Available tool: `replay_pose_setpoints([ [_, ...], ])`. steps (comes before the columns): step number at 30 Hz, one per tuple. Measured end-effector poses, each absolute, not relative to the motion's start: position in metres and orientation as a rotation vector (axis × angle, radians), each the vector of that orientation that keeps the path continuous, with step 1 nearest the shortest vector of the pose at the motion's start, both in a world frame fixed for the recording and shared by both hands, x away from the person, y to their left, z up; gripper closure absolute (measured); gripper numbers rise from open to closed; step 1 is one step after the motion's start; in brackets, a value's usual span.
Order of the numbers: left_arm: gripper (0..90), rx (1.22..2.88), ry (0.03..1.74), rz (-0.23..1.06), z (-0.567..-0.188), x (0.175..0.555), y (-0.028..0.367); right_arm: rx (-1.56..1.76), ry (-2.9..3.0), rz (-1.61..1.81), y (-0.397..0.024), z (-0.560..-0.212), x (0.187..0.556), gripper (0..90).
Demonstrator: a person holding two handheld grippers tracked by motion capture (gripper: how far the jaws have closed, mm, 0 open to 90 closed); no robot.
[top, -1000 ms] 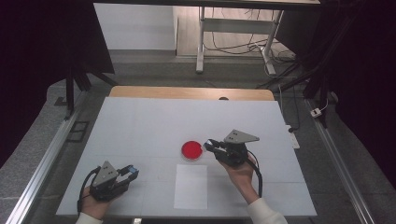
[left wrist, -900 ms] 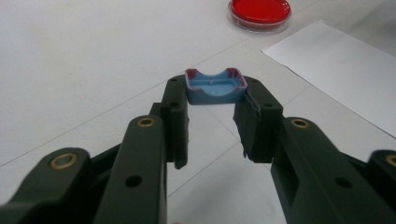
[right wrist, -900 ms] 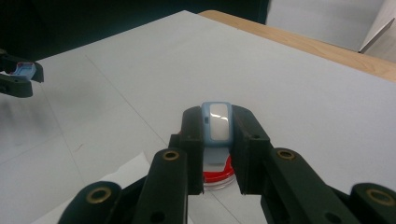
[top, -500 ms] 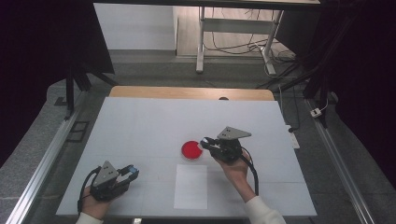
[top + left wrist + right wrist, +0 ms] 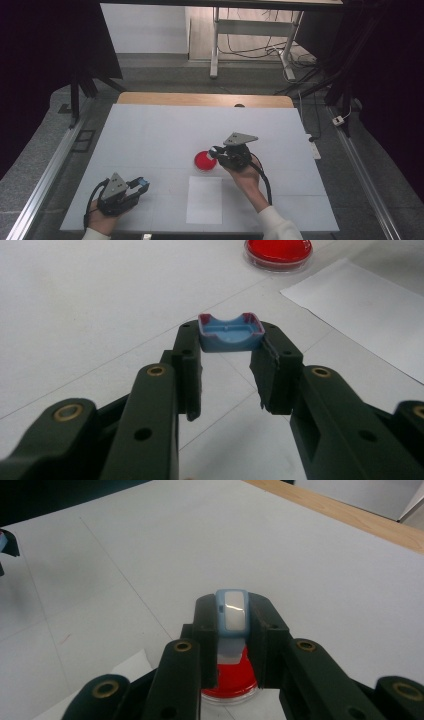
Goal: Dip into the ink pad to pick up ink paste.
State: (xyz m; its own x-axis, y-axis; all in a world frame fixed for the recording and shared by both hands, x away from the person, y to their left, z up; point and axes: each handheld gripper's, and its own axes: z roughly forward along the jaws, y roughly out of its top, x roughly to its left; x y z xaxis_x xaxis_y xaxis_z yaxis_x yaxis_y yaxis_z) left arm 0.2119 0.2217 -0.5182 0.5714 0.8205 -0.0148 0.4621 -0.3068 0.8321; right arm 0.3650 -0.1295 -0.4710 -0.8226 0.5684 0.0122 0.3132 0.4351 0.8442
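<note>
White table (image 5: 150,135), red dish (image 5: 205,161) (round), paper sheet (image 5: 204,200) beside it

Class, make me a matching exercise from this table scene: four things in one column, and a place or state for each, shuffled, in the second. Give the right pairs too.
Things:
1. red dish
2. white sheet
3. blue tray
4. blue-and-white piece

Places or states:
A. clamped in the right gripper
B. lying flat near the table's front edge
C. clamped in the left gripper
D. on the table under the right gripper's tips

Pairs: 1-D, 2-B, 3-C, 4-A
</note>
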Motion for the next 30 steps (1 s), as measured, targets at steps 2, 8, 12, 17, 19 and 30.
replay_pose_setpoints([
  [2,65.6,1.953,1.03,0.532,-0.518,0.212,0.222,0.764,2.429,1.324,-0.127,-0.472,0.367,75.4],
  [8,65.6,1.953,1.032,0.533,-0.518,0.212,0.222,0.76,2.457,1.294,-0.121,-0.475,0.371,75.4],
  [12,65.6,1.953,1.032,0.536,-0.518,0.211,0.222,0.765,2.468,1.277,-0.118,-0.477,0.373,75.4],
  [17,65.6,1.955,1.032,0.533,-0.518,0.212,0.222,0.763,2.474,1.262,-0.115,-0.479,0.374,75.3],
  [19,65.6,1.956,1.032,0.533,-0.518,0.212,0.222,0.764,2.478,1.253,-0.115,-0.479,0.375,75.3],
  [30,65.6,1.959,1.029,0.538,-0.518,0.211,0.222,0.759,2.497,1.215,-0.111,-0.486,0.377,75.3],
])
